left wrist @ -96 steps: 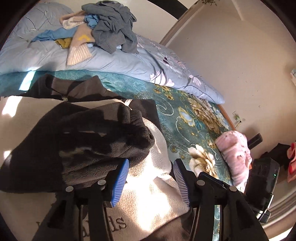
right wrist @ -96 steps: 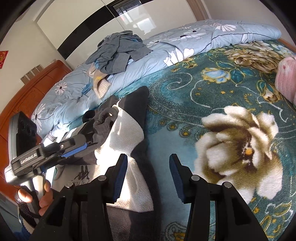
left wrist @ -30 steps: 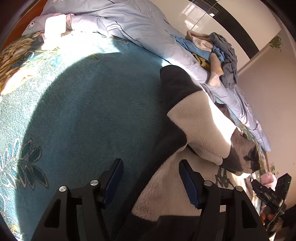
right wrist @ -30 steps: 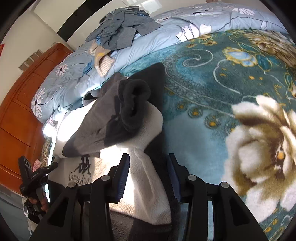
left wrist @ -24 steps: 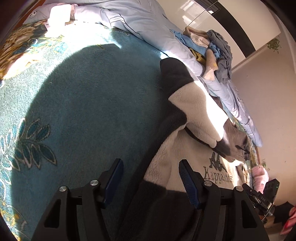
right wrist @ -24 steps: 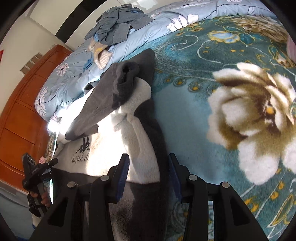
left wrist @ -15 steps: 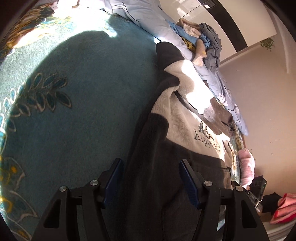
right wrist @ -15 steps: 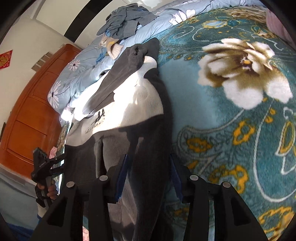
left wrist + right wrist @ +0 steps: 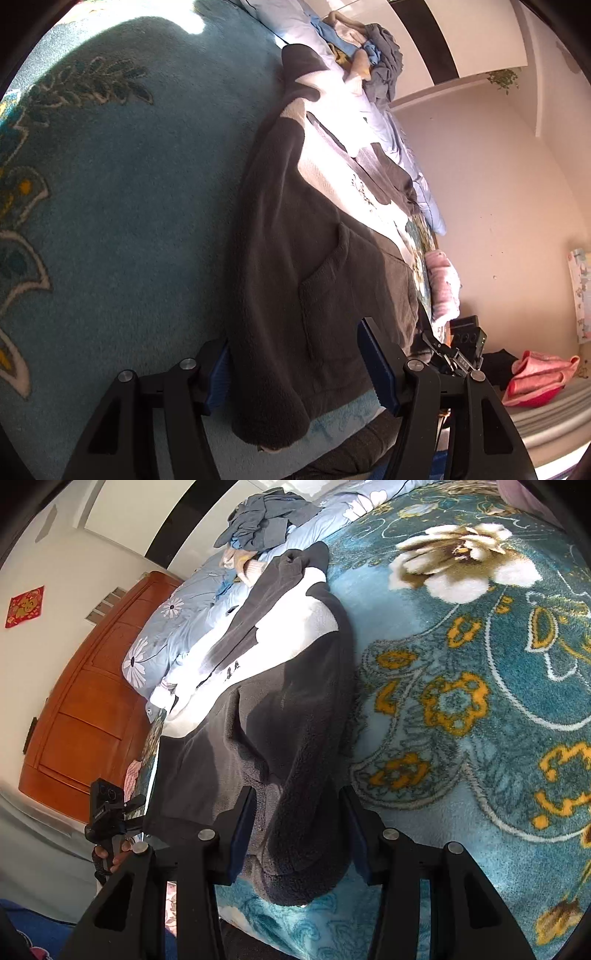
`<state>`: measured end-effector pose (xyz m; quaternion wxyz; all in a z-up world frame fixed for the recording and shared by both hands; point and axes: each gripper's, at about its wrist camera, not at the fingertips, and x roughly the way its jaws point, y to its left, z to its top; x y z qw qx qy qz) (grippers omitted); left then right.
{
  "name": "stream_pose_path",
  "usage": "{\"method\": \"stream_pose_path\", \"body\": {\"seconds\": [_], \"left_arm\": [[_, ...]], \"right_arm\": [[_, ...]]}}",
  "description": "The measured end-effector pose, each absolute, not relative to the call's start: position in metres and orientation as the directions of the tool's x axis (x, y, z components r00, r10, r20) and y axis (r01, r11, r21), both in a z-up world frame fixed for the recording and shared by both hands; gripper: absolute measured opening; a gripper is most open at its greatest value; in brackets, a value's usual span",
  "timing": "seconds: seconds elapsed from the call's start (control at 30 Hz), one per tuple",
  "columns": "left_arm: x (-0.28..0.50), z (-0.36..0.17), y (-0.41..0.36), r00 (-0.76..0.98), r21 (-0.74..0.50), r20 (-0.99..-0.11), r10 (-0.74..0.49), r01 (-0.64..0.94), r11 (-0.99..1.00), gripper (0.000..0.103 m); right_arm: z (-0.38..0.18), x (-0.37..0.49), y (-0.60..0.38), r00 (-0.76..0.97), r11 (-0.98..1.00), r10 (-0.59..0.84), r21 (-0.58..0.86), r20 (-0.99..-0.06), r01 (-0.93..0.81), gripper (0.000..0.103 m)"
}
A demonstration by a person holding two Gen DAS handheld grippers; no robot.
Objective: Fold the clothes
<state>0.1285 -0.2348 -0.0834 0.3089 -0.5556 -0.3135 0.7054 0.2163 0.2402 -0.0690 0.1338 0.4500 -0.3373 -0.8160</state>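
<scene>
Both hand-held grippers have slid down from the chest of the fleece jacket (image 9: 295,258) to its bottom hem since a second ago, and now each one sits at a lower corner. The jacket lies flat along the bed, dark lower half toward the cameras, cream chest panel beyond, and both sleeves (image 9: 258,602) already folded in across the chest, so the sleeve step looks done. What's left, by my read, is bringing the hem up toward the collar. The left hand-held gripper (image 9: 295,373) has its jaws apart, straddling the left hem corner, blue pads either side of the fleece and not squeezing it. The right hand-held gripper (image 9: 297,832) is narrower, its pads close against the right hem corner, but I cannot tell whether it is truly clamped on the cloth or just bracketing it. Under the jacket is the teal floral blanket (image 9: 480,701), with the pale blue duvet (image 9: 177,627) bunched behind it. On that duvet waits a pile of unfolded clothes (image 9: 266,524), so more work remains after this piece. A pink garment (image 9: 443,284) sits near the bed's far edge.
</scene>
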Motion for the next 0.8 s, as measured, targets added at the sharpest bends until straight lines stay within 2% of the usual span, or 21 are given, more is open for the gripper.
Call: {"method": "stream_pose_path", "body": {"seconds": [0.03, 0.07, 0.1, 0.13, 0.23, 0.27, 0.4, 0.53, 0.73, 0.8], "left_arm": [[0.131, -0.084, -0.235, -0.184, -0.793, -0.582, 0.792, -0.086, -0.603, 0.065], [0.133, -0.085, -0.235, -0.182, -0.796, -0.579, 0.795, -0.087, -0.6, 0.065], [0.136, -0.084, -0.236, -0.182, -0.798, -0.576, 0.797, -0.09, -0.596, 0.064], [0.138, -0.084, -0.236, -0.183, -0.797, -0.576, 0.797, -0.092, -0.597, 0.062], [0.143, -0.084, -0.238, -0.193, -0.777, -0.604, 0.773, -0.075, -0.626, 0.035], [0.143, -0.083, -0.241, -0.207, -0.776, -0.604, 0.769, -0.063, -0.627, 0.015], [0.14, -0.061, -0.255, -0.284, -0.81, -0.544, 0.789, -0.068, -0.583, 0.012], [0.141, -0.047, -0.258, -0.294, -0.769, -0.579, 0.76, -0.114, -0.63, 0.011], [0.148, -0.092, -0.257, -0.242, -0.744, -0.646, 0.724, -0.013, -0.668, 0.011], [0.15, -0.096, -0.265, -0.258, -0.773, -0.614, 0.746, 0.002, -0.635, 0.011]], "right_arm": [[-0.069, 0.217, 0.24, -0.558, -0.737, -0.523, 0.671, -0.644, -0.083, 0.048], [-0.068, 0.217, 0.24, -0.557, -0.738, -0.525, 0.67, -0.644, -0.079, 0.042], [-0.068, 0.219, 0.24, -0.554, -0.74, -0.526, 0.668, -0.645, -0.075, 0.032], [-0.068, 0.221, 0.24, -0.55, -0.744, -0.526, 0.665, -0.649, -0.073, 0.028], [-0.066, 0.227, 0.239, -0.544, -0.748, -0.531, 0.661, -0.65, -0.059, 0.022], [-0.064, 0.228, 0.239, -0.548, -0.746, -0.533, 0.663, -0.645, -0.056, 0.021], [-0.046, 0.233, 0.243, -0.595, -0.721, -0.547, 0.692, -0.589, -0.022, 0.02], [-0.04, 0.236, 0.247, -0.607, -0.719, -0.542, 0.694, -0.581, -0.022, 0.02], [-0.072, 0.239, 0.253, -0.57, -0.712, -0.527, 0.694, -0.63, -0.109, 0.02], [-0.074, 0.24, 0.256, -0.574, -0.701, -0.53, 0.703, -0.624, -0.116, 0.02]]}}
